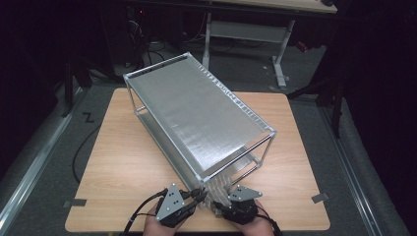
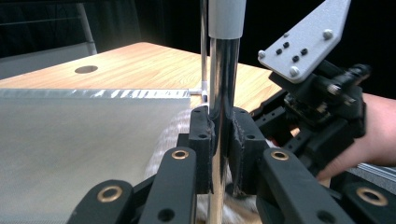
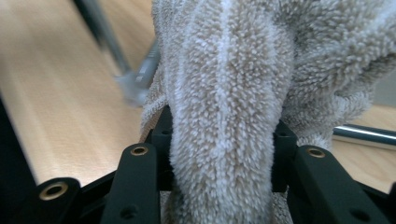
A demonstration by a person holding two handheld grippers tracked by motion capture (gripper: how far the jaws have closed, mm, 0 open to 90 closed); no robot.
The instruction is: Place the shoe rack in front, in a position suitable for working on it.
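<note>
Towel (image 3: 224, 93): beige, fluffy, bunched at the near end of the rack (image 1: 196, 113), hanging from its lower shelf to the table (image 1: 118, 162); it lies between the two grippers, just right of the left one and inside the jaws of the right one.

Left gripper (image 2: 219, 140): jaws closed tight on the rack's near corner post (image 2: 222, 93), a shiny upright tube; the towel shows behind and below the jaws.

Right gripper (image 3: 219, 158): jaws about half apart, pads pressed on a thick fold of towel that fills the gap.

Rack: metal frame with two mesh shelves, set slantwise across the table, near end by the hands.

Surroundings: wooden table with a round hole (image 2: 86, 69); second table (image 1: 246, 29) behind; cables (image 1: 81, 152) on the floor at left.
</note>
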